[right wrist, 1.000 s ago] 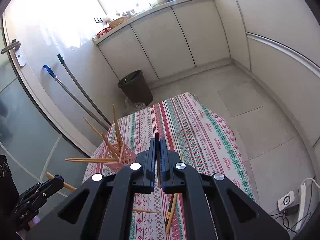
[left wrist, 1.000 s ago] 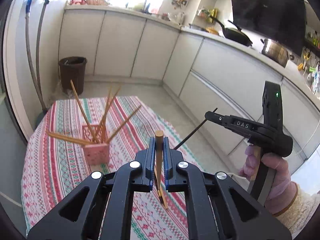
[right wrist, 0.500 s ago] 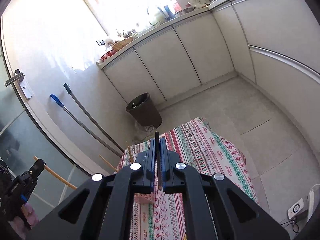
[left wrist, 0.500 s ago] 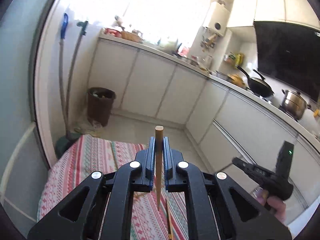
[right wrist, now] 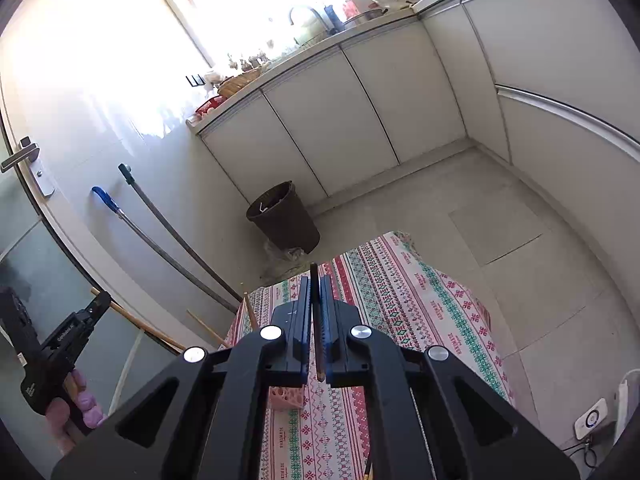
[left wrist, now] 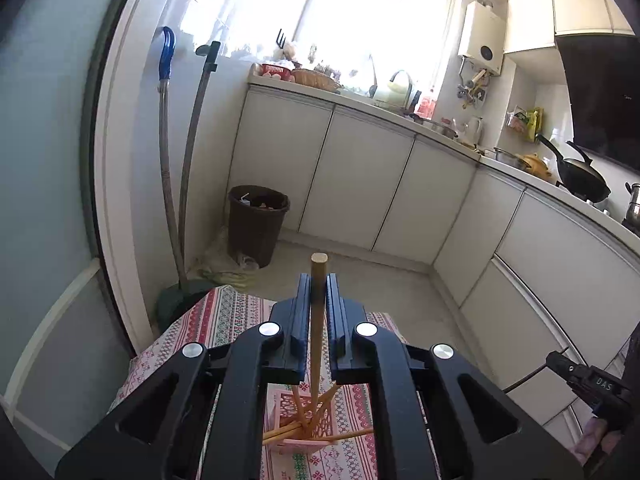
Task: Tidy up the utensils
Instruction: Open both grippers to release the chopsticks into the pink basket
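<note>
We see a light wooden chopstick [left wrist: 318,320] standing nearly upright, clamped between the left jaws, its blunt end above them. A thin dark chopstick [right wrist: 316,320] is pinched in the right jaws. Below, a pink lattice holder [left wrist: 300,420] on the striped cloth carries several wooden chopsticks [left wrist: 344,435] splayed at angles.

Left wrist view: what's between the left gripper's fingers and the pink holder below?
Only the wooden chopstick clamped in the left gripper; its lower end hangs over the pink holder, among the chopsticks already there.
</note>
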